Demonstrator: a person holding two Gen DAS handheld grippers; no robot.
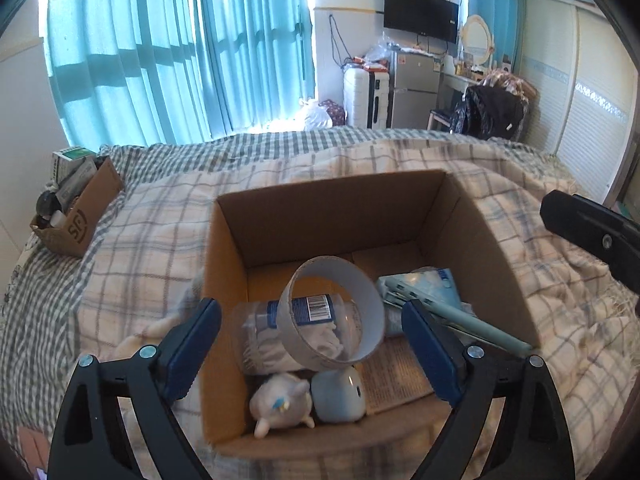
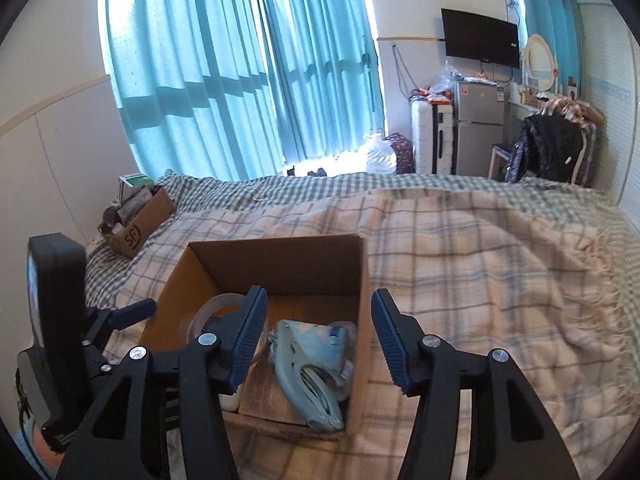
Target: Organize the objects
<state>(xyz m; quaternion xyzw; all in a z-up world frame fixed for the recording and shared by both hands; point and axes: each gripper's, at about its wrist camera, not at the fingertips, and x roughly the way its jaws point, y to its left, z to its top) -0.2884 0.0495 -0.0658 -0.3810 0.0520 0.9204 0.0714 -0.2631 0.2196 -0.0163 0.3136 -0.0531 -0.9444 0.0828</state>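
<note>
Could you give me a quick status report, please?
Left gripper and right gripper open, empty. Tape roll lies in the cardboard box. Nothing blocking.

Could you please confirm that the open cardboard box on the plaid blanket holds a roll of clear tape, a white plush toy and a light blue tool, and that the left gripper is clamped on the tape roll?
Not quite: the left gripper is open, its pads apart on either side of the tape roll without pressing it, as the left wrist view shows. The cardboard box, plush toy and light blue tool are as you say.

Tape roll in box, on bed.
</note>
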